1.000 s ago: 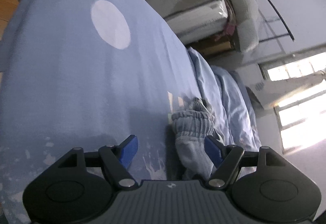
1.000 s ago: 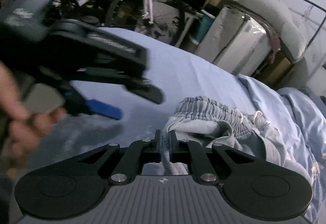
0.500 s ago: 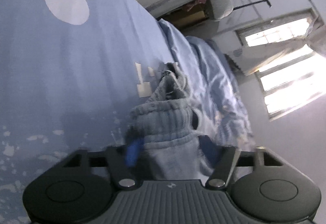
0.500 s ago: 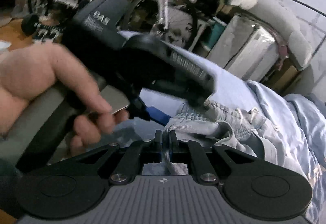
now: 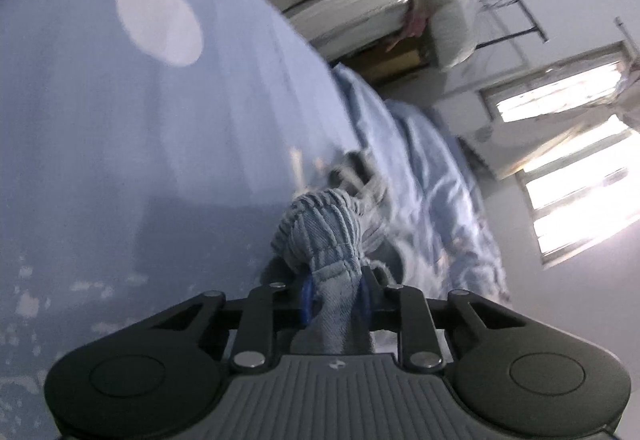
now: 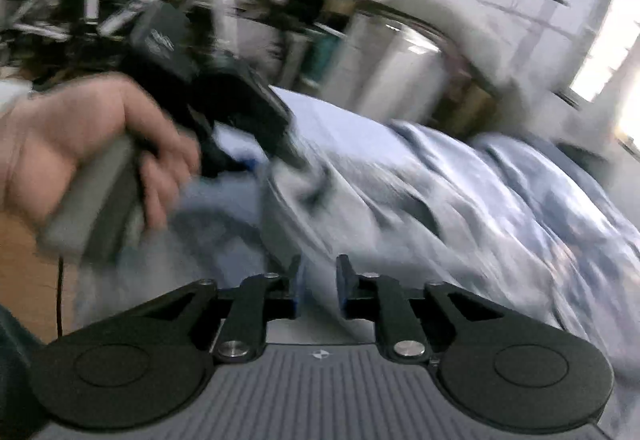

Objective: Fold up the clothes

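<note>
Left wrist view: the left tongs (image 5: 336, 298) are clenched on the gathered elastic waistband of grey-blue sweatpants (image 5: 320, 228), bunched just ahead of the fingertips above the blue bedsheet (image 5: 120, 160), likely for spreading. Right wrist view, blurred: the right tongs (image 6: 318, 290) stand slightly parted with cloth (image 6: 360, 208) between them; whether they grip it I cannot tell.

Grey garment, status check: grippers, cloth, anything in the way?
Left gripper shut on grey garment waistband. Right gripper clamps its fabric too. Garment bunched on blue bedsheet. Nothing blocking; right view blurred.
</note>
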### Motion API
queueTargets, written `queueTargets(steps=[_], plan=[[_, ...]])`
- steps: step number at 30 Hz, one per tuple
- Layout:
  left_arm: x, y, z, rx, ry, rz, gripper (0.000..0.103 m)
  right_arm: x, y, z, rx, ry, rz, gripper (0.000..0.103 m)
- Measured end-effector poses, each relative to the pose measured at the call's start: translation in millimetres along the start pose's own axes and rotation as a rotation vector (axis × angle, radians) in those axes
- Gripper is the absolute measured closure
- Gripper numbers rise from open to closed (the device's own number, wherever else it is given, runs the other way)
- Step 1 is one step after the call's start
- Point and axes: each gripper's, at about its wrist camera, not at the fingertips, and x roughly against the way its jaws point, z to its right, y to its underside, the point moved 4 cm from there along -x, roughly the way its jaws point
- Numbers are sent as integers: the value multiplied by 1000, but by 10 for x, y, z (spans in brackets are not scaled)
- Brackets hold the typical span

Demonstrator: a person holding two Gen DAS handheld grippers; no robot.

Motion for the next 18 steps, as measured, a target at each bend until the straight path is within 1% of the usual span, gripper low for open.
queueTargets(steps=[2,4,9,11,14,16,18], plan=[[9,-28,22,8,15,12,84,251,267,132,-58,78,-45,77],[3,-53,16,28,20,15,84,542,576,276,-112,162,-103,77],[-16,-114,2,71,34,27,84,1298,1393,638,-204,369,-292,77],[-20,-138,32,57,38,39,84,1548,1646,761,-228,423,-348,77],[-27,-174,77,34,41,63,84,1829,1923,887,-249,494,-414,75],[-38,-190,74,44,39,77,84,1914,2075,934,-249,517,-448,63],[-42,-199,78,57,34,87,84,1925,2212,945,-234,529,-473,59]])
